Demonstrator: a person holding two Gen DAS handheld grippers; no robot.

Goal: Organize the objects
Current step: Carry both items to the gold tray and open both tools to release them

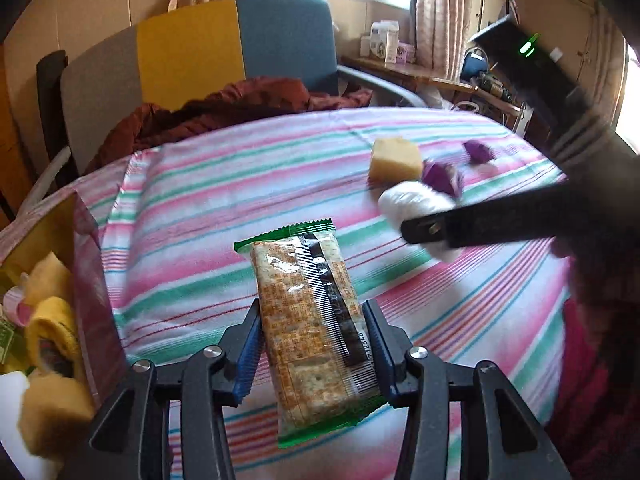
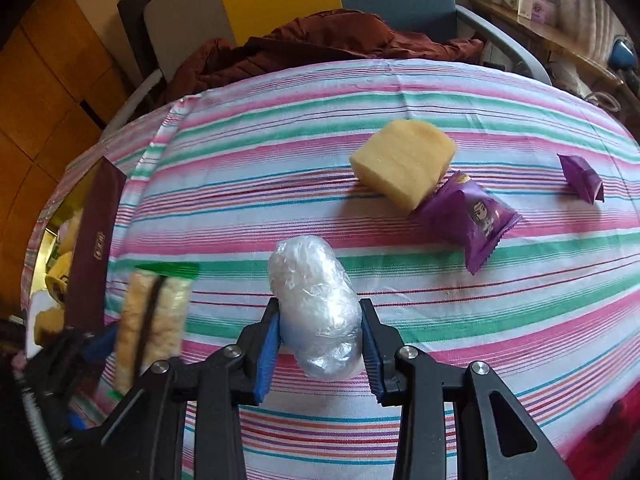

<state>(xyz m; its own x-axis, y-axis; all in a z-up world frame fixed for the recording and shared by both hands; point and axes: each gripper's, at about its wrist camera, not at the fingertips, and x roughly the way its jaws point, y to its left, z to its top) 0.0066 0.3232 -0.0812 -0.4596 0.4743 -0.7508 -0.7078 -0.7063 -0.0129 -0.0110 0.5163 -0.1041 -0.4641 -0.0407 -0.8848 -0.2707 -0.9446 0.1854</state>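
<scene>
- Cracker pack (image 1: 310, 320) sits clamped between the blue pads of the left gripper (image 1: 312, 344), green-edged wrapper sticking out front and back, carried over the striped cloth (image 1: 200, 208).
- Right gripper (image 2: 320, 336) is squeezed onto a plastic-wrapped bundle (image 2: 316, 308), pads pressed into both sides, also held above the cloth.
- Left on the cloth: a yellow sponge block (image 2: 404, 160), a purple packet (image 2: 472, 220) touching it, and a second, smaller purple packet (image 2: 582, 178) well apart to the right.
- Box (image 1: 86, 300) stands at the left edge of the table, with yellow soft items and other wrapped bits inside; I reckon that's where both loads are headed.
- Risk one: the crackers are brittle, and a hard squeeze could crack them inside the wrapper.
- Risk two: the film on the bundle looks slick and loose, so it could slide out of the pads if tilted.
- Risk three: both grippers are close together, and heading for the same box at once they could knock each other.
- Risk four: the box looks fairly full, so a drop near its wall may bounce out.
- Left view alone shows the box contents and the printed face of the pack; the right gripper appears there only as a dark blurred bar across the bundle.
- Right view alone shows the packet artwork and the sponge's shape clearly, plus the pack edge-on; the box interior is barely visible there.
</scene>
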